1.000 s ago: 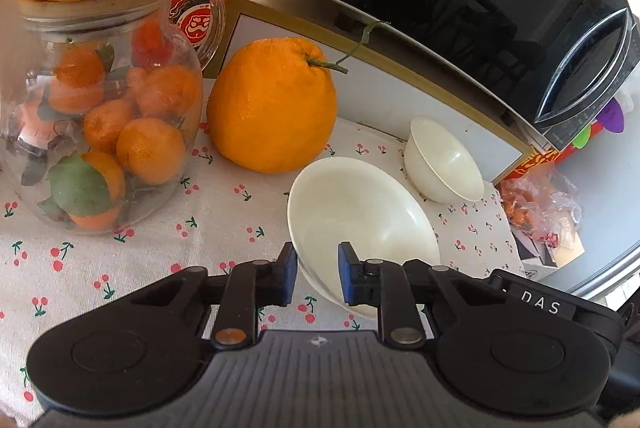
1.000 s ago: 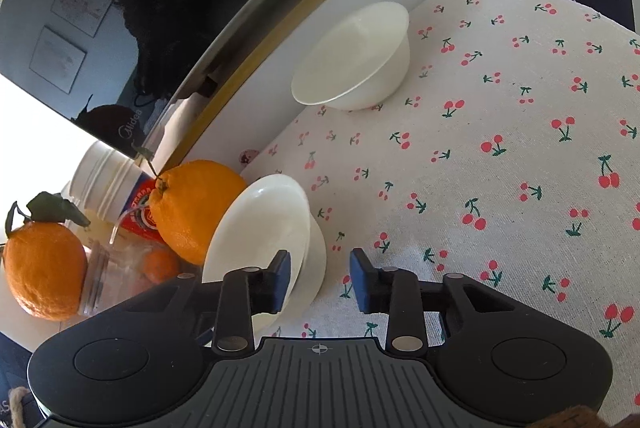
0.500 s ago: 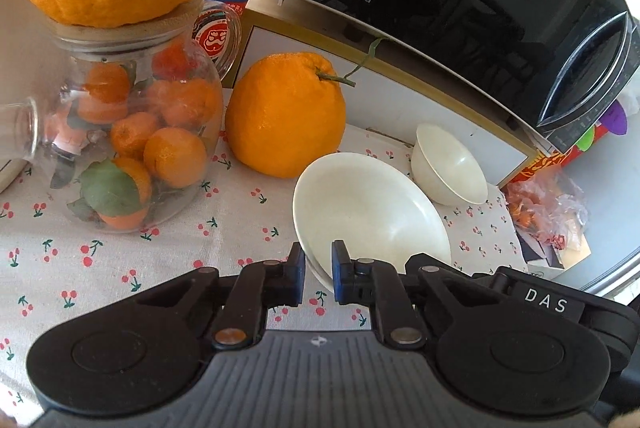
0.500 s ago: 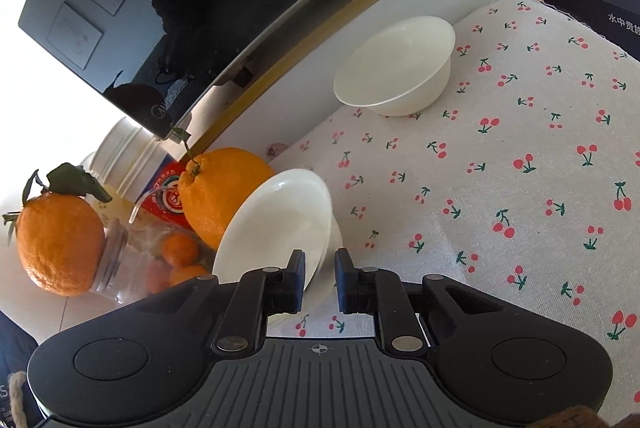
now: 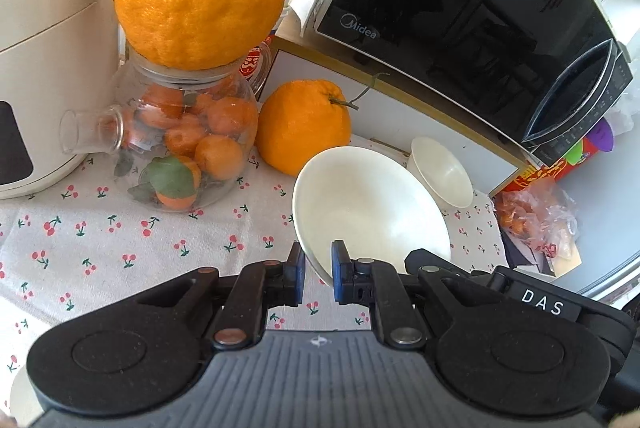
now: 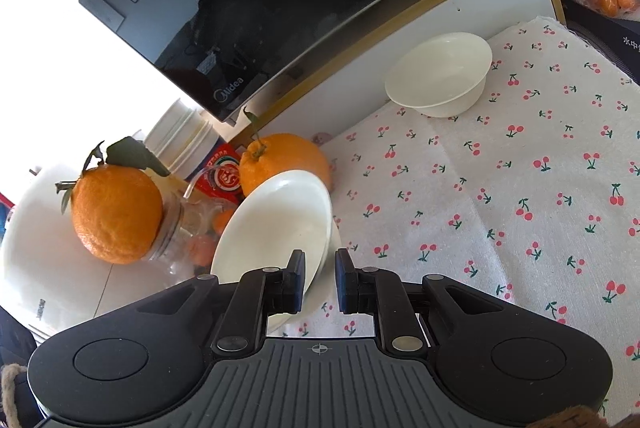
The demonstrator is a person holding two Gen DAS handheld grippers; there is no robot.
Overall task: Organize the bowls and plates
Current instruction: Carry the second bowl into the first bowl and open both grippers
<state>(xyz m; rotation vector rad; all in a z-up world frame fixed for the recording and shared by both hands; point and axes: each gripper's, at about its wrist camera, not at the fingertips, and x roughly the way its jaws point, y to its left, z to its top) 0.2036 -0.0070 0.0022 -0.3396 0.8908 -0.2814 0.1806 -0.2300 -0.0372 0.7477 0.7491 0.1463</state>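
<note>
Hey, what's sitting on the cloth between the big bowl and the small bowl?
Nothing: only bare cherry-print cloth lies between the big bowl and the small bowl, clearest in the right wrist view.

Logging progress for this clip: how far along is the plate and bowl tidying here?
Nothing looks stacked yet. In hand: both grippers, left and right, are shut on opposite rims of the large white bowl, tilted above the cherry cloth. Left to do: the small white bowl sits alone by the white stand under the microwave, not nested.

Cherry-print tablecloth point(image 6: 520, 228) lies below a black microwave point(image 5: 460, 20), brightly daylit.
</note>
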